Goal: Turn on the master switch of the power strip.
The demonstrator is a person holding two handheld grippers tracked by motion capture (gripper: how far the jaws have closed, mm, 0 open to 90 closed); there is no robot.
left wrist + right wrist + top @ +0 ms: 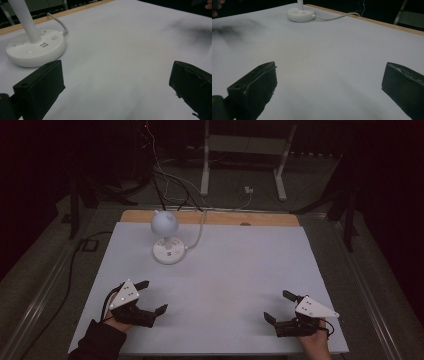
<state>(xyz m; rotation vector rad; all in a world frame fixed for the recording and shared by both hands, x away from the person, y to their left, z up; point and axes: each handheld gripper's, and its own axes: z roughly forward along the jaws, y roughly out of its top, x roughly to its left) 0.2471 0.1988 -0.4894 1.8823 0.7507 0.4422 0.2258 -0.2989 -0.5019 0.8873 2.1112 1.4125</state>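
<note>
A white desk lamp with a round head stands on a round white base at the back left of the white table; its base has buttons and ports. My left gripper hovers open near the front left, nothing between its jaws. My right gripper is open at the front right, also holding nothing. The base lies far ahead in the right gripper view.
A white cable runs from the lamp base over the table's wooden back edge. Beyond it the floor holds cables and a white desk frame. The room around is dark.
</note>
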